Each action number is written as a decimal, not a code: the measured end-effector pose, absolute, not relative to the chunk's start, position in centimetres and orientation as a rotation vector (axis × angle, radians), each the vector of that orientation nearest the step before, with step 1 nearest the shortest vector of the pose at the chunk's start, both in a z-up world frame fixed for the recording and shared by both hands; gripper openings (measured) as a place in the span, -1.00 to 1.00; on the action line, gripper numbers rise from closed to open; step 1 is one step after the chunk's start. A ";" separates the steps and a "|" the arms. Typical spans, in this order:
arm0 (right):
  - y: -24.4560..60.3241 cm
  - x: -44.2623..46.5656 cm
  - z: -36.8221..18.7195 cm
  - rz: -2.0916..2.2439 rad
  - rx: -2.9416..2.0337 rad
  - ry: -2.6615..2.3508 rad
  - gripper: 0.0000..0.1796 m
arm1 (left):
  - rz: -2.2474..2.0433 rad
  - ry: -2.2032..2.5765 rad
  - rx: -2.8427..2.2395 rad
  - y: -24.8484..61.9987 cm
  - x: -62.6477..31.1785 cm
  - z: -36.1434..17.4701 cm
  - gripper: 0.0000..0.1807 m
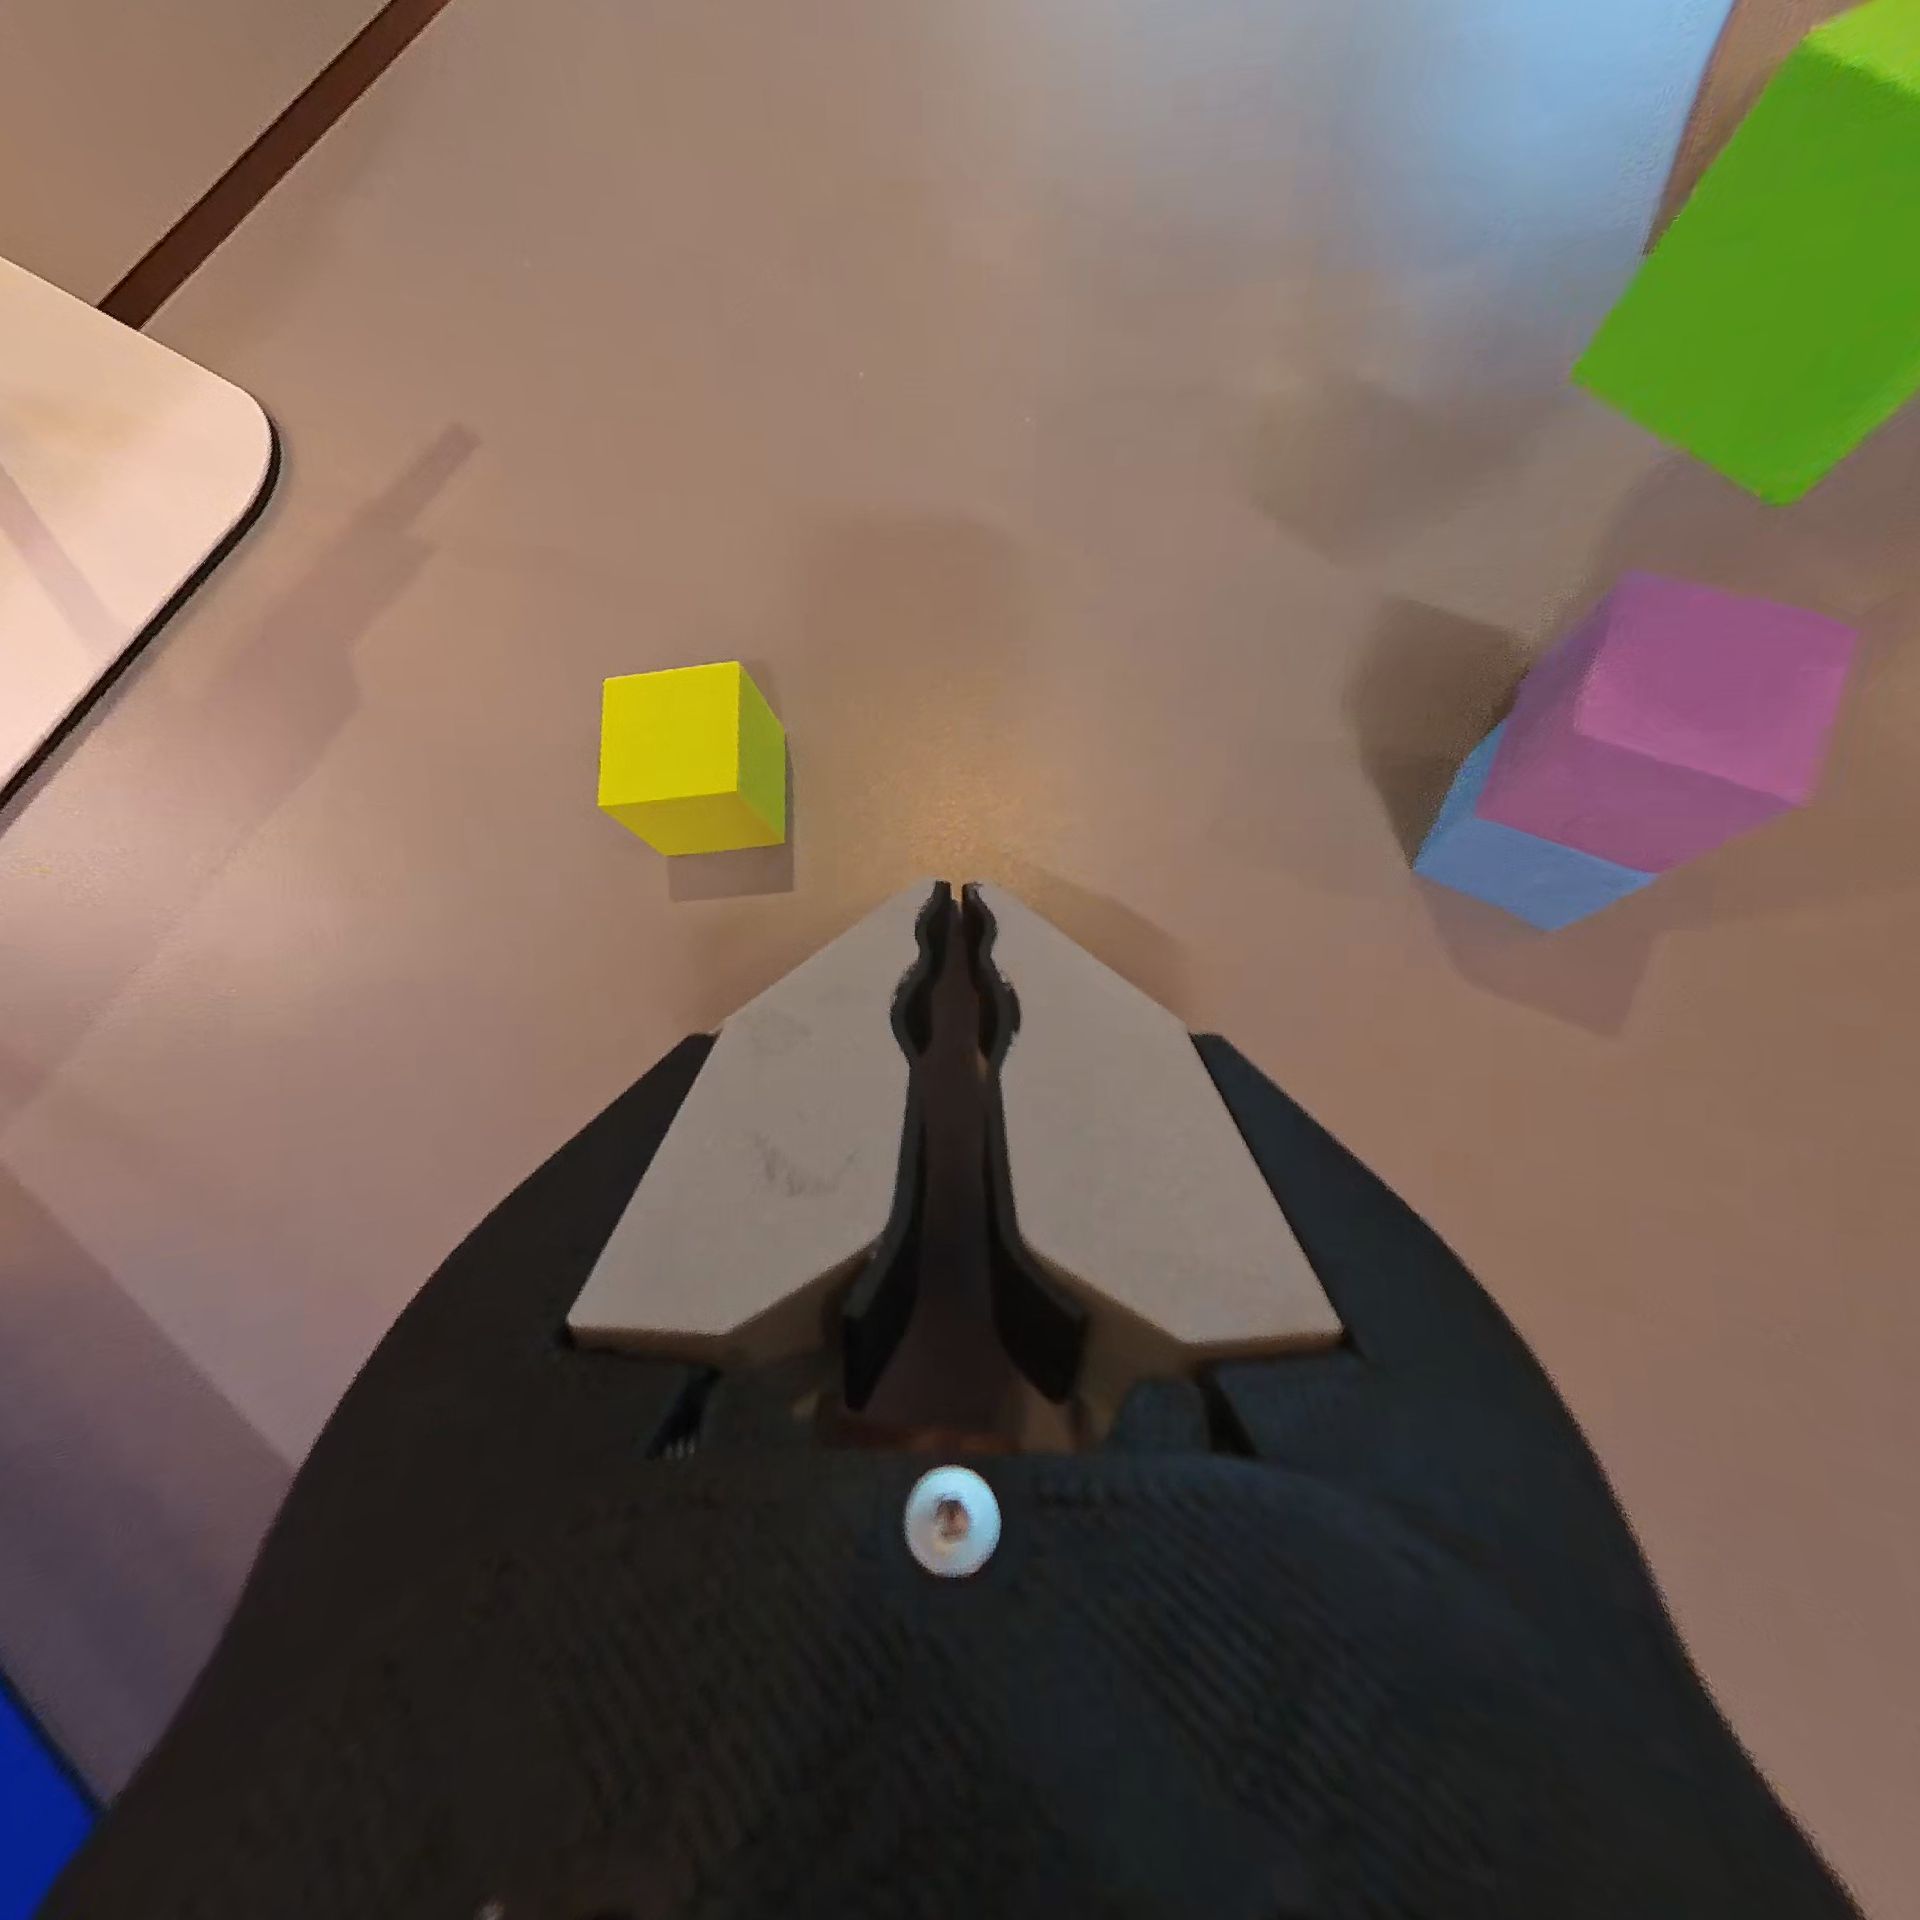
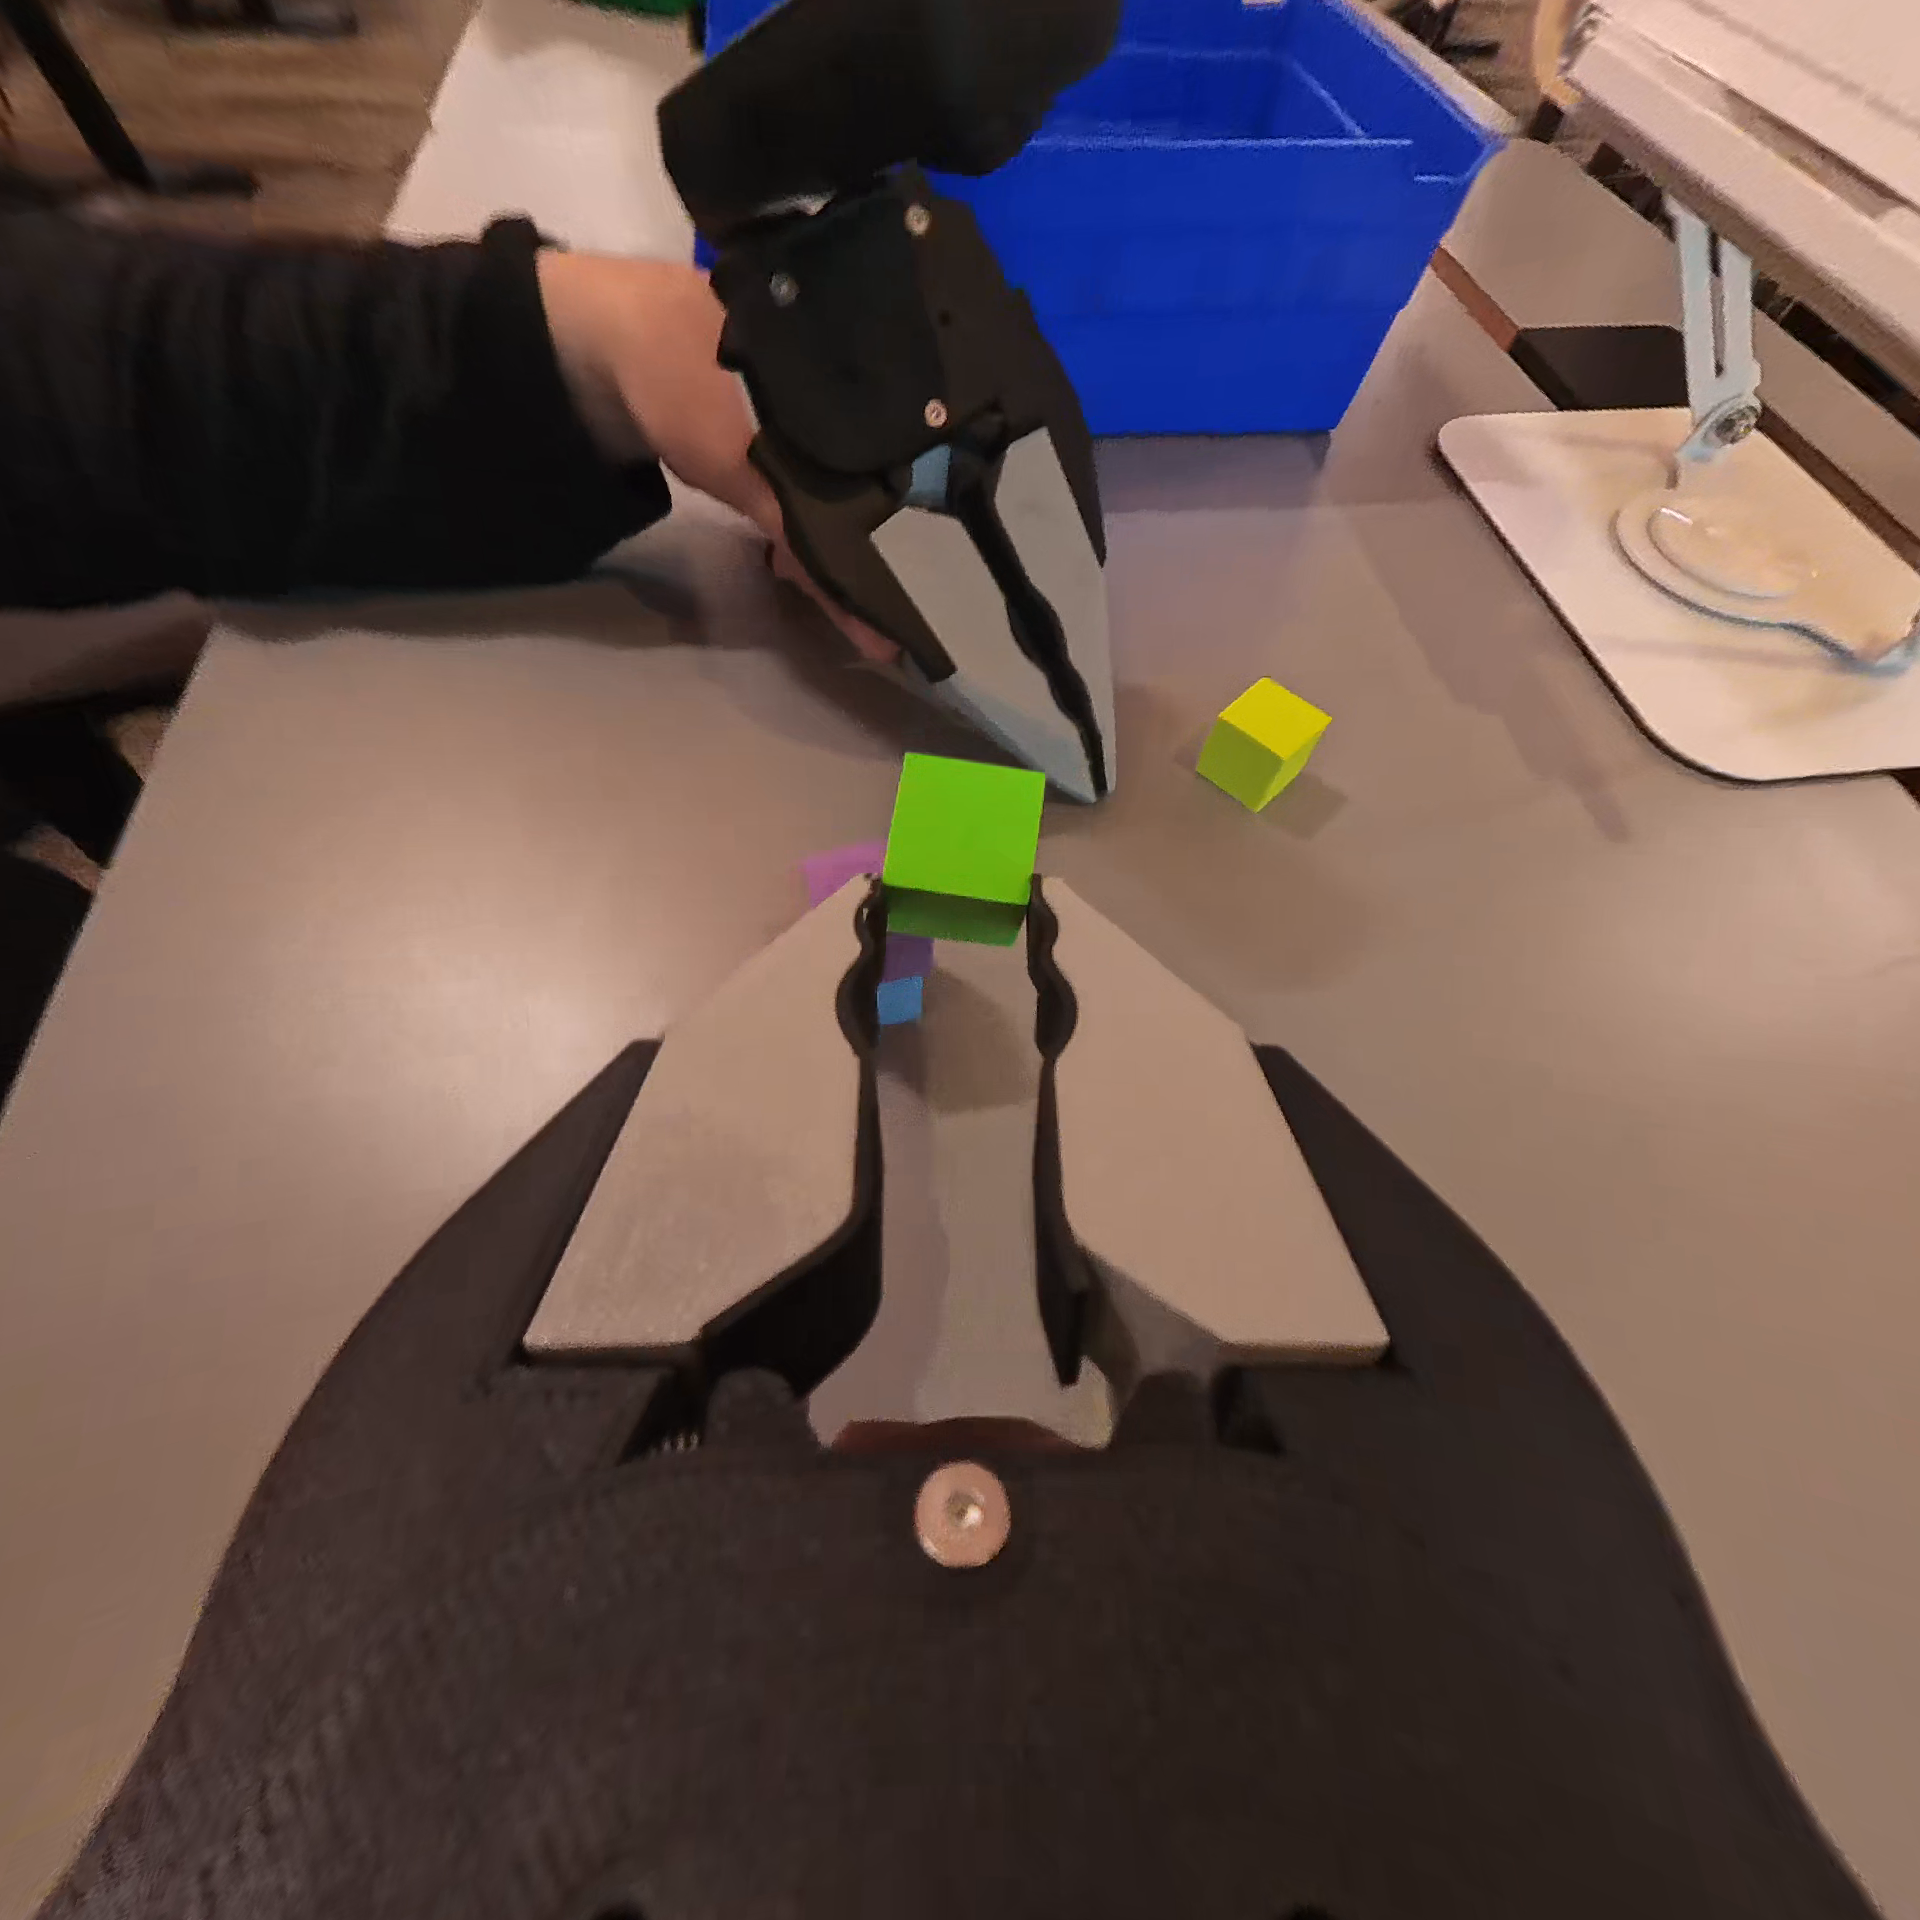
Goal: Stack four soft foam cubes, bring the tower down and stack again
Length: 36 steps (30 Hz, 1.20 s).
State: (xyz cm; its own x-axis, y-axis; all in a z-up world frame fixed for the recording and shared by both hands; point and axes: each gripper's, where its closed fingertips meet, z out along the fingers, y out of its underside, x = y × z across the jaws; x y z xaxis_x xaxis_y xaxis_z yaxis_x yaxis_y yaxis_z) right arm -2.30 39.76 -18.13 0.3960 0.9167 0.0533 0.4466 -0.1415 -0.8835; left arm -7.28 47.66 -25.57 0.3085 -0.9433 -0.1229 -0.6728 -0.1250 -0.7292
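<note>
Left wrist view: the left hand-held gripper (image 1: 956,886) hangs over the grey counter (image 1: 935,416), its jaws pressed together and gripping nothing. A yellow foam cube (image 1: 689,755) sits alone on the counter just ahead and to its left. Off to the right, a purple foam cube (image 1: 1673,727) rests on a blue foam cube (image 1: 1527,873). Above those, a green foam cube (image 1: 1766,281) is in the air.

Right wrist view: the right hand-held gripper (image 2: 954,896) clamps the green foam cube (image 2: 966,844) between narrow-set jaws, directly above the purple cube (image 2: 842,868) and blue cube (image 2: 900,1000). The left hand-held gripper (image 2: 1091,790) points down at the counter beyond, near the yellow cube (image 2: 1262,756). A blue bin (image 2: 1226,260) stands at the back.

The step in hand looks like placing the third cube. The next move calls for centring the green cube squarely over the purple one, lowering gently, then releasing without nudging the stack.
</note>
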 end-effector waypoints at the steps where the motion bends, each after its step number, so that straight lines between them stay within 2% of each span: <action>1: 39.5 -2.4 -18.4 0.623 -1.755 -1.227 -0.73 | -0.484 1.439 -1.870 47.6 -7.3 -25.6 -1.00; 16: 38.2 -4.2 -18.5 0.752 -1.709 -1.650 -0.73 | -0.472 1.442 -1.863 47.6 -7.2 -25.6 -1.00; 36: 38.3 -4.5 -20.1 0.737 -1.730 -1.698 -0.73 | -0.460 1.448 -1.854 47.5 -7.2 -25.6 -1.00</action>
State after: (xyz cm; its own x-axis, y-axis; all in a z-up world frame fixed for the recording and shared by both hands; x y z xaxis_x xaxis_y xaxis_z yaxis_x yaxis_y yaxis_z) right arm -4.51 38.32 -20.09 0.0281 0.9994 0.0207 0.6672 -0.0033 -0.7448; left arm -7.22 47.54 -25.58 0.3028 -0.9409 -0.1517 -0.6809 -0.1022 -0.7253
